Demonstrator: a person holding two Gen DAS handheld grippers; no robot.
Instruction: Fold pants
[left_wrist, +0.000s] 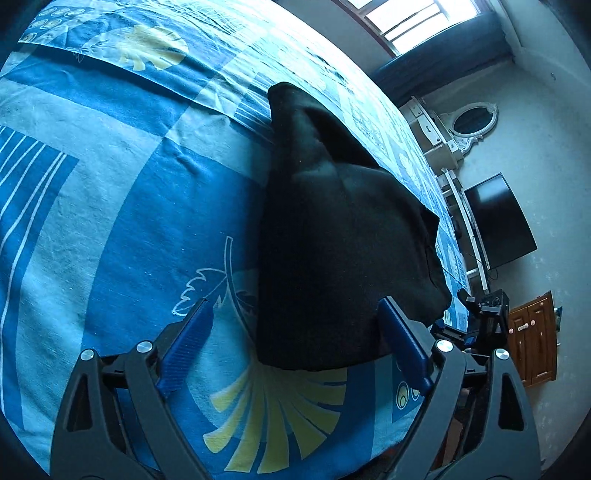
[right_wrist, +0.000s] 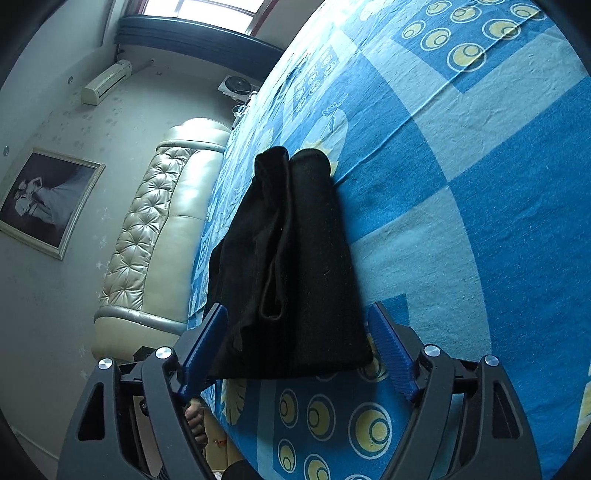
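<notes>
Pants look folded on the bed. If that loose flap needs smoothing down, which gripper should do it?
Probably right. The right gripper, open, straddles the near edge of the black pants and faces the loose flap directly; the left gripper, also open, sits more toward their side.

One black pants (left_wrist: 332, 240), one bed (left_wrist: 110, 203), two grippers.

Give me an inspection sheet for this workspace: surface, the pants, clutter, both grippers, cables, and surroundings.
Surface: bed sheet, blue patterned, lightly creased.
Job's things: black pants, folded into a compact stack, lying on the sheet.
Clutter: nothing seen on the bed.
Grippers: left gripper open, pants' near edge between its fingers; right gripper open, likewise.
Cables: thin wires by the television.
Surroundings: window, padded headboard, framed picture, wooden cabinet.
</notes>
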